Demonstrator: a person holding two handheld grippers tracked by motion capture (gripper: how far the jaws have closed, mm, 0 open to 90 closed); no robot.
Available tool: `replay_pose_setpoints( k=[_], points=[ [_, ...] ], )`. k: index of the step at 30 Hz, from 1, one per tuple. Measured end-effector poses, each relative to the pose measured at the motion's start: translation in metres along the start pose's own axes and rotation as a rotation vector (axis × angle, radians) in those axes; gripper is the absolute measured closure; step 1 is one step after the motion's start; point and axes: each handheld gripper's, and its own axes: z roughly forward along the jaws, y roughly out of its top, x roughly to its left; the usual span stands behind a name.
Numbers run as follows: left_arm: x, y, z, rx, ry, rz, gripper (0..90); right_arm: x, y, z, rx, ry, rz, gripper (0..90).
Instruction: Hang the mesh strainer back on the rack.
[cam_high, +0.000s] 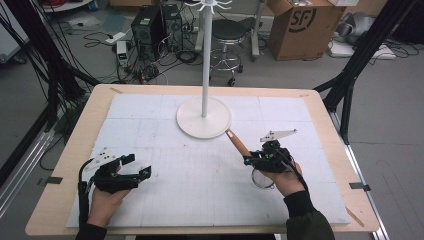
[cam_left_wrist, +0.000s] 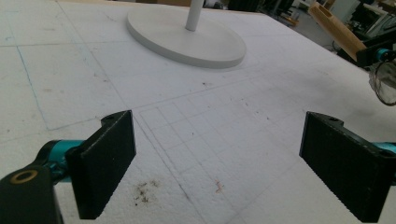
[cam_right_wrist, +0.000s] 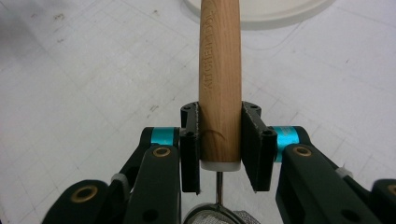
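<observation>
High view showed the right gripper (cam_high: 248, 159) over the right half of the white foam board (cam_high: 165, 200), clamped on the wooden handle (cam_high: 236, 142) of a small strainer (cam_high: 262, 178). That handle ran from the jaws up and away toward the white round base (cam_high: 190, 127) of the stand, its tip near the base's edge but apart from it, while the mesh bowl sat behind the jaws, close under the person's right hand (cam_high: 287, 180). Right gripper view showed the handle (cam_right_wrist: 220, 79) upright between the two black pads (cam_right_wrist: 258, 149), pressed on both sides just above its white collar, with a thin wire running down from the collar to the mesh rim (cam_right_wrist: 219, 217) at the bottom edge. The left gripper (cam_high: 140, 166) lay low over the left half of the board, well apart from the strainer; left gripper view showed its jaws spread wide with bare board (cam_left_wrist: 205, 154) between them and nothing held
</observation>
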Motion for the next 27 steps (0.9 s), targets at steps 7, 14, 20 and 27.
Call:
replay_pose_setpoints(
  k=[7,14,20,27],
  points=[
    [0.000,0.000,0.000,0.001,-0.001,0.001,11.3,-0.001,0.006,-0.006,-0.048,0.006,0.022,71.3],
    [0.000,0.000,0.000,0.001,0.000,0.002,11.3,-0.001,0.012,-0.013,-0.110,-0.001,0.032,71.3],
    [0.000,0.000,0.000,0.003,-0.001,0.002,11.3,-0.002,0.013,-0.015,-0.139,0.004,0.047,71.2],
    [0.000,0.000,0.000,0.004,0.000,0.004,11.3,-0.004,0.017,-0.020,-0.230,0.012,0.086,71.2]
  ],
)
